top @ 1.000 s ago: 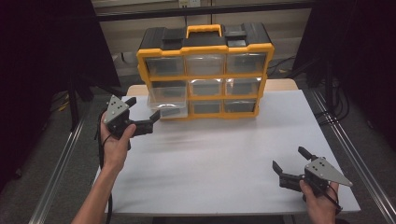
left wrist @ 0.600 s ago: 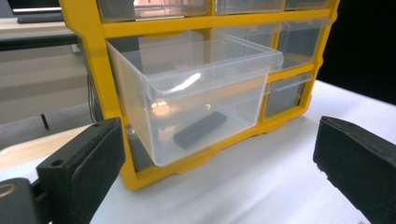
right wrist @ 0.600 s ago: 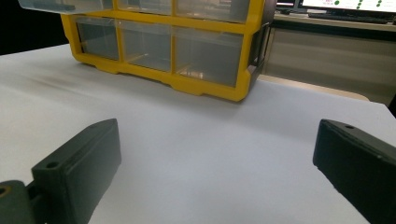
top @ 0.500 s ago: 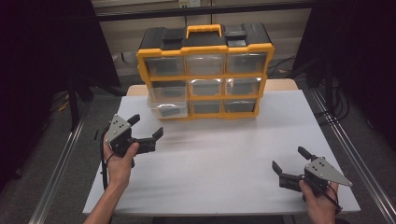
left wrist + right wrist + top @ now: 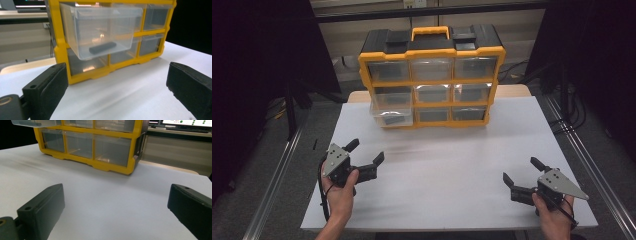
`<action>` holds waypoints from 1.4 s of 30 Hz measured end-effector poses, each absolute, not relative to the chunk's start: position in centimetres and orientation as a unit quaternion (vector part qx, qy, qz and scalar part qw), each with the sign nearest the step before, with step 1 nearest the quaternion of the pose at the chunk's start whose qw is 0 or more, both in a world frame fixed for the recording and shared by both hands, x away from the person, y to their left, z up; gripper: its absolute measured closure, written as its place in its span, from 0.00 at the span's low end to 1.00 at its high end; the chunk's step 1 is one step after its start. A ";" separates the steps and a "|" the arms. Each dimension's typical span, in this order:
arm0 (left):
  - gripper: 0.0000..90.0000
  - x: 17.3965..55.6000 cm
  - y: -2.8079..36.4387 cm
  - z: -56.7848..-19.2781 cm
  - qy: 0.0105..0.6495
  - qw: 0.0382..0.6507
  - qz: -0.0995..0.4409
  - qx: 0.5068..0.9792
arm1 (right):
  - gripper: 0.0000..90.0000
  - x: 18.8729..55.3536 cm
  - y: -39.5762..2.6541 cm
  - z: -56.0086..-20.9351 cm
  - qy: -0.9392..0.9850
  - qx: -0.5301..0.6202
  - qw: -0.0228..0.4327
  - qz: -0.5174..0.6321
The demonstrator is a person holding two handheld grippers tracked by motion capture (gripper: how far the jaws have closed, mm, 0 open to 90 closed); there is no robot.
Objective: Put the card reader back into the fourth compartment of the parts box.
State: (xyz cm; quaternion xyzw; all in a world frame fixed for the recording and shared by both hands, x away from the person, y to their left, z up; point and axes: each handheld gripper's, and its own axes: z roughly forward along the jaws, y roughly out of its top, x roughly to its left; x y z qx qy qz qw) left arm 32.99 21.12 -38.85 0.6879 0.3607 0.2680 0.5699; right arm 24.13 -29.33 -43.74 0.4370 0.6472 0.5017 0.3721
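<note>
Left gripper [image 5: 364, 152]: jaws wide, empty | right gripper [image 5: 521, 171]: jaws wide, empty | pulled-out drawer [image 5: 98, 30]: holds dark bar [image 5: 102, 47] | organizer [image 5: 432, 50]: no legible label

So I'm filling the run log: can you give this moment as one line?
left gripper: open, empty | right gripper: open, empty | drawer: pulled out, dark piece inside | organizer: at table's far edge

no readable text, labels, brands or numbers on anything shown
</note>
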 end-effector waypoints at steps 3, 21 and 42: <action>0.04 32.3 21.2 -39.2 0.359 0.567 0.262 0.693 | 0.01 24.1 -29.3 -43.7 0.647 0.439 0.372 0.500; 0.04 30.7 23.5 -41.7 0.383 0.537 0.267 0.702 | 0.01 24.0 -29.3 -43.8 0.646 0.437 0.371 0.503; 0.03 30.7 24.3 -44.3 0.404 0.503 0.258 0.720 | 0.01 24.2 -29.4 -43.8 0.647 0.441 0.366 0.503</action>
